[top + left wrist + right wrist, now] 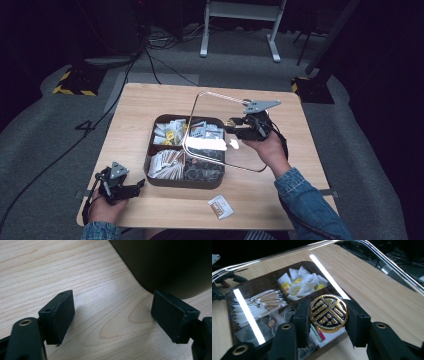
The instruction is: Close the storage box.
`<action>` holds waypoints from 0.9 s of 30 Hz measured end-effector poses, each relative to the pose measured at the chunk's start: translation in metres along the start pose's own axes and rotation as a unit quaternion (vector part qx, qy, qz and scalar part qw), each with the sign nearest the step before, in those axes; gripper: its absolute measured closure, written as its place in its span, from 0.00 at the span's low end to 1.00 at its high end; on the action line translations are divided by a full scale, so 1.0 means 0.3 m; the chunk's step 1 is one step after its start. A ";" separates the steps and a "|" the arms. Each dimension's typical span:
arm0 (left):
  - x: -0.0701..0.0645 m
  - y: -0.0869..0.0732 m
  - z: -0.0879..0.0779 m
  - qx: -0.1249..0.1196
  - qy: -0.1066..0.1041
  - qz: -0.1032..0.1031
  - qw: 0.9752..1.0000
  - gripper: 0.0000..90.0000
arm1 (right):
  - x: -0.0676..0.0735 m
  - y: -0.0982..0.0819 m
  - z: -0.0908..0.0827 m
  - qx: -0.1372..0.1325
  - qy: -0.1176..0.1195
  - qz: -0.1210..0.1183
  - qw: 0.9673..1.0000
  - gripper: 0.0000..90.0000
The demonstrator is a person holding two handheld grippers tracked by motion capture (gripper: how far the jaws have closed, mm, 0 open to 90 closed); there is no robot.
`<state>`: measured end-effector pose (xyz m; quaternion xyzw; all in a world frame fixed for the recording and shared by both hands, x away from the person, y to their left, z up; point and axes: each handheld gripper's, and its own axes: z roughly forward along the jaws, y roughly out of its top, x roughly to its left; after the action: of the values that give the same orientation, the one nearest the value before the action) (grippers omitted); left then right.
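At the near left corner of the pale wooden table (135, 100), the left gripper (141, 183) lay low on the boards with its black jaws spread wide and nothing between them. Seen from that gripper, its padded fingers (60, 315) stood well apart over bare wood grain, and the rounded corner of the dark brown compartment tray (170, 265) sat just beyond the far pad, not touched.

That tray (150, 160) rested in the middle of the table, its four sections filled with white and yellow sachets, paper sticks and tea bags. A single white-and-orange sachet (220, 206) lay loose on the wood near the front edge, apart from the tray.

Over the tray's right half hung the clear, rounded-rectangle plastic lid (200, 100), tilted up on its far side. The right gripper (231, 123) had its jaws pressed onto the lid's round gold-and-black ornamental knob (328, 313), one pad on either side of the disc.

To my eye, the lid was being lifted clear. Doing that well meant keeping the pinch squarely across the knob so the disc could not twist out, and carrying the lid level enough that its near edge passed over the tray's rim and contents without snagging, toward bare table on the right.
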<state>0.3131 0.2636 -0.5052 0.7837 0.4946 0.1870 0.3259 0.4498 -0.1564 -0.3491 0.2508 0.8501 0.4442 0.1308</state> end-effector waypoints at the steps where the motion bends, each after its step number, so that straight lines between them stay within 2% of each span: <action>1: 0.000 0.000 0.000 0.000 0.000 0.000 1.000 0.21 | 0.000 0.000 0.000 0.000 0.000 0.000 1.000 0.65; 4: -0.001 0.003 0.004 0.002 -0.003 0.001 1.000 0.18 | 0.029 0.027 0.032 0.004 0.012 -0.009 1.000 0.65; 10: -0.002 0.003 0.005 0.003 -0.004 0.002 1.000 0.17 | 0.053 0.051 0.086 0.010 0.025 -0.013 1.000 0.65; 27: -0.001 0.004 0.005 0.004 -0.004 0.005 1.000 0.17 | 0.101 0.082 0.227 0.031 0.052 -0.025 0.998 0.65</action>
<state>0.3147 0.2625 -0.5054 0.7880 0.4901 0.1832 0.3244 0.4622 -0.0811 -0.3677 0.2100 0.8751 0.4268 0.0891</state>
